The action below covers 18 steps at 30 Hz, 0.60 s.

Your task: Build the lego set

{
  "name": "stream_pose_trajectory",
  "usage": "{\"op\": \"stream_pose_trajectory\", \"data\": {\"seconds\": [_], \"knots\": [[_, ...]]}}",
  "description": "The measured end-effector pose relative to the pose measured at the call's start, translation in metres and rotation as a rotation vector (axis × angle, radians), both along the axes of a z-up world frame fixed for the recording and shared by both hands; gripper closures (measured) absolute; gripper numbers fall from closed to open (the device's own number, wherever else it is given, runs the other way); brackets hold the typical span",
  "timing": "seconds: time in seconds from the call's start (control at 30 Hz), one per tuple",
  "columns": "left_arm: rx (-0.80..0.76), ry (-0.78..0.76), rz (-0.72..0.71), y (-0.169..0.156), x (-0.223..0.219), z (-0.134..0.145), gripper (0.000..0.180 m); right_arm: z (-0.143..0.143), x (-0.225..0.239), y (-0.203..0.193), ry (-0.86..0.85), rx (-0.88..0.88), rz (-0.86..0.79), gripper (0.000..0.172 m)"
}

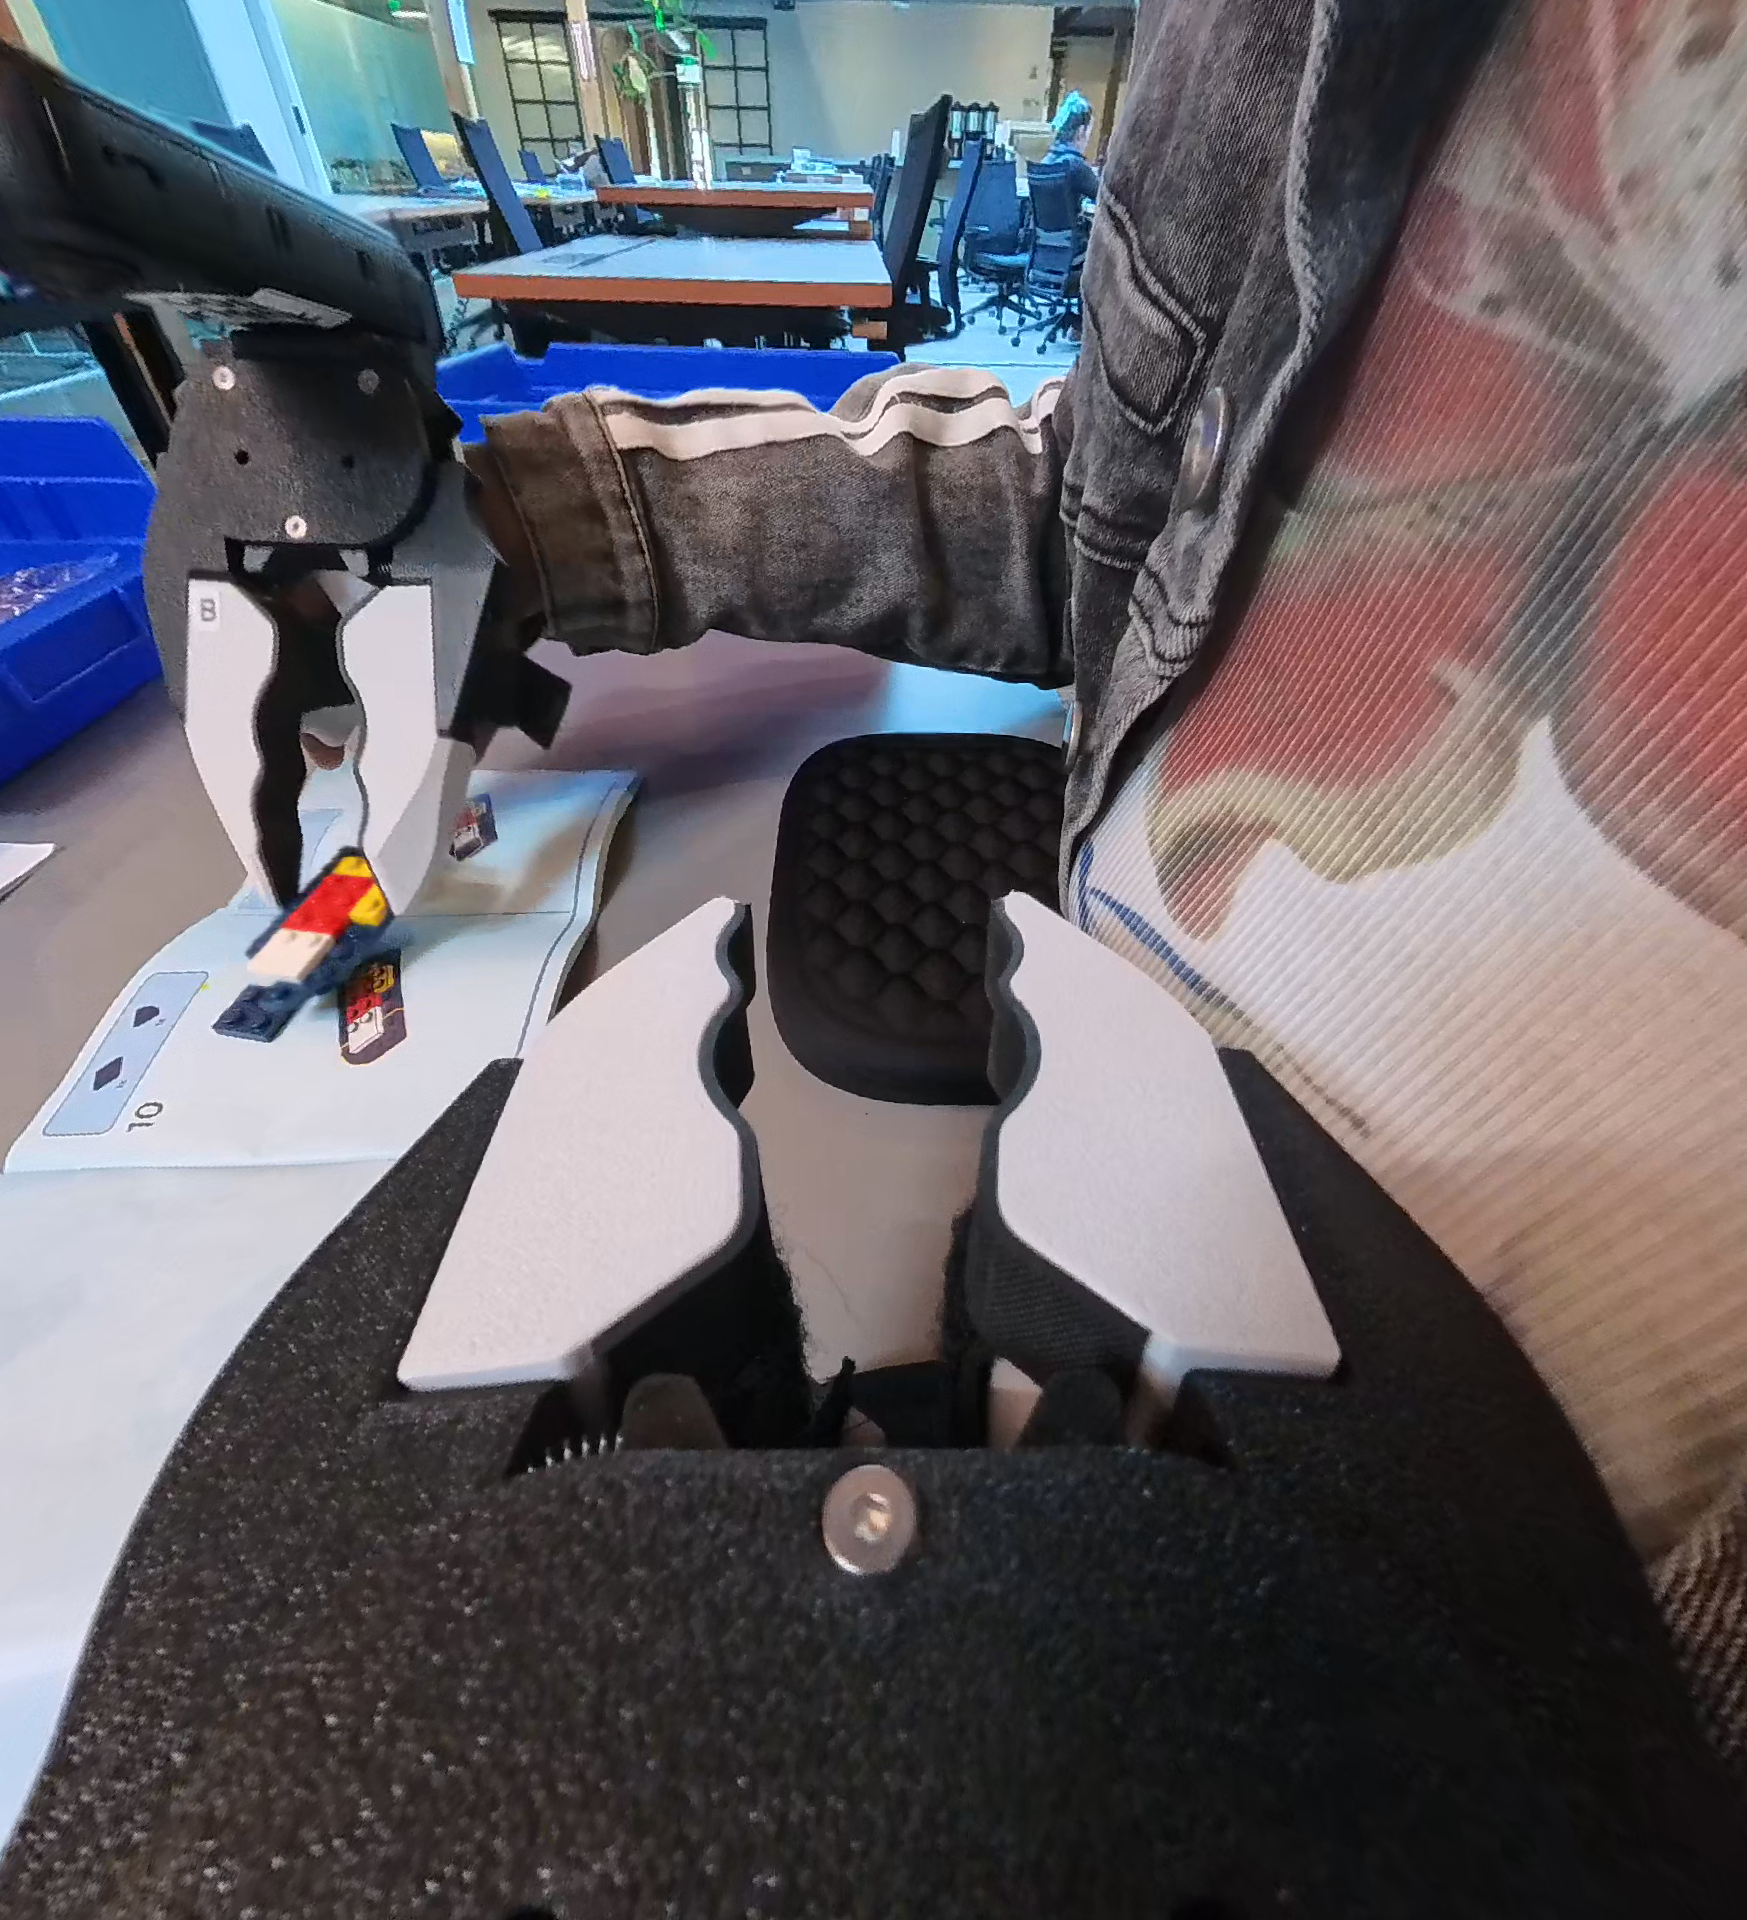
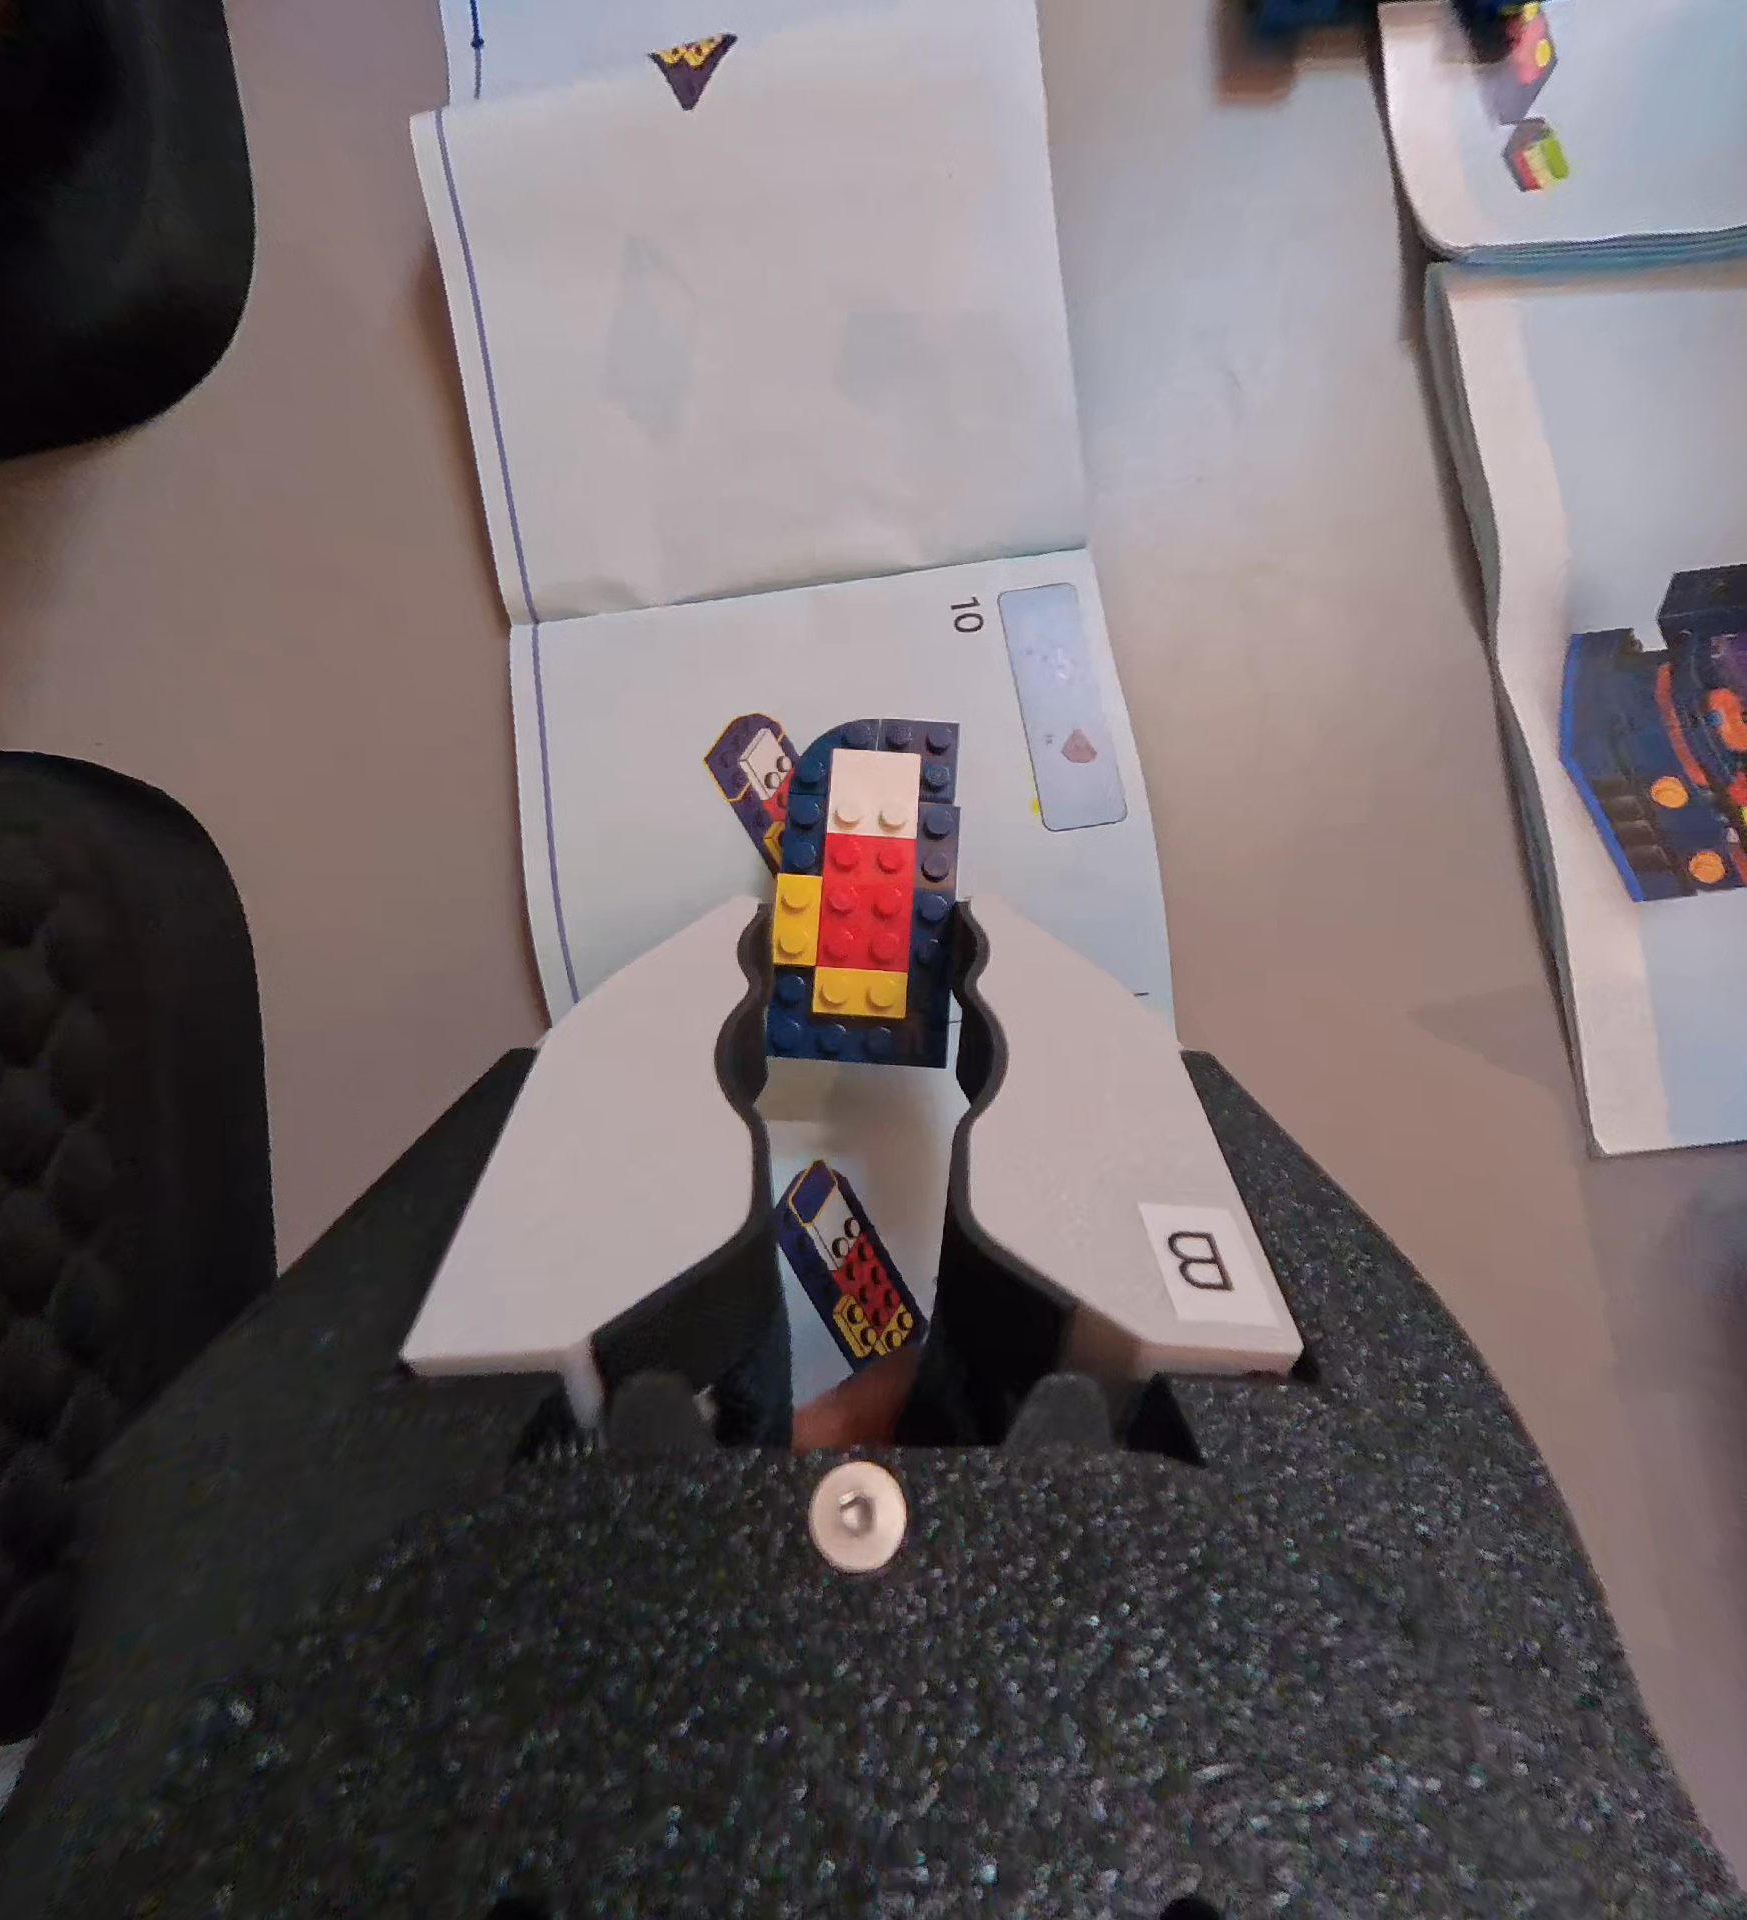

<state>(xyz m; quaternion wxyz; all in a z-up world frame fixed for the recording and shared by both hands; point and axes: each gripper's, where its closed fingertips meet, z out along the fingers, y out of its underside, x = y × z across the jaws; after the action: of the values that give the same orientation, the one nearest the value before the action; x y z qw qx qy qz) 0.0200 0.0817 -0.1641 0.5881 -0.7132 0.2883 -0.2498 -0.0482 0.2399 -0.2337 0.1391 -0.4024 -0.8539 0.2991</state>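
Left wrist view, from left to right: I see blue bins (image 1: pixel 7 582) at the far edge of the table (image 1: pixel 703 727), then my right claw (image 1: pixel 329 883) pointing down over an open instruction booklet (image 1: pixel 495 956), pinching a brick assembly (image 1: pixel 323 920) of dark blue, red, yellow and white, tilted above the page. A small dark blue plate (image 1: pixel 256 1013) lies on the page just beside it. A grey denim sleeve (image 1: pixel 796 530) stretches across the view behind that claw. My left claw (image 1: pixel 874 997) is spread with nothing between its fingers (image 1: pixel 640 1091); ahead of it lies a black quilted pad (image 1: pixel 900 894), and a patterned shirt (image 1: pixel 1471 831) fills the right side.

Right wrist view, from left to right: black padded shapes (image 2: pixel 48 1143) sit along the left edge. At centre, both pads (image 2: pixel 744 997) press on the sides of the assembly (image 2: pixel 864 894), which covers part of a printed drawing on the booklet (image 2: pixel 744 364). On the right, more booklets (image 2: pixel 1627 727) lie on the table (image 2: pixel 1264 416), well apart from the claw (image 2: pixel 861 935).
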Motion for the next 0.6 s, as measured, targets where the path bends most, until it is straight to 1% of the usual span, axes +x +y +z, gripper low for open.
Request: {"op": "stream_pose_trajectory", "data": {"seconds": [0.17, 0.4, 0.47, 0.53, 0.6], "knots": [[-0.001, 0.004, 0.002, 0.000, 0.000, -0.001, 0.138, -0.005, -0.005, -0.003, -0.005, 0.017, 0.009, 0.139], [-0.018, 0.006, 0.007, 0.003, 0.000, -0.001, 0.136, -0.005, -0.008, -0.003, 0.006, 0.021, 0.030, 0.139], [-0.058, -0.006, 0.070, 0.014, -0.008, 0.000, 0.123, -0.004, -0.009, -0.004, 0.008, 0.018, 0.036, 0.139], [-0.154, 0.010, 0.153, 0.030, -0.022, -0.006, 0.102, -0.003, -0.010, -0.005, 0.014, 0.024, 0.045, 0.139], [-0.286, 0.054, 0.244, 0.047, -0.040, -0.020, 0.094, -0.003, -0.010, -0.006, 0.022, 0.025, 0.053, 0.139]]}}
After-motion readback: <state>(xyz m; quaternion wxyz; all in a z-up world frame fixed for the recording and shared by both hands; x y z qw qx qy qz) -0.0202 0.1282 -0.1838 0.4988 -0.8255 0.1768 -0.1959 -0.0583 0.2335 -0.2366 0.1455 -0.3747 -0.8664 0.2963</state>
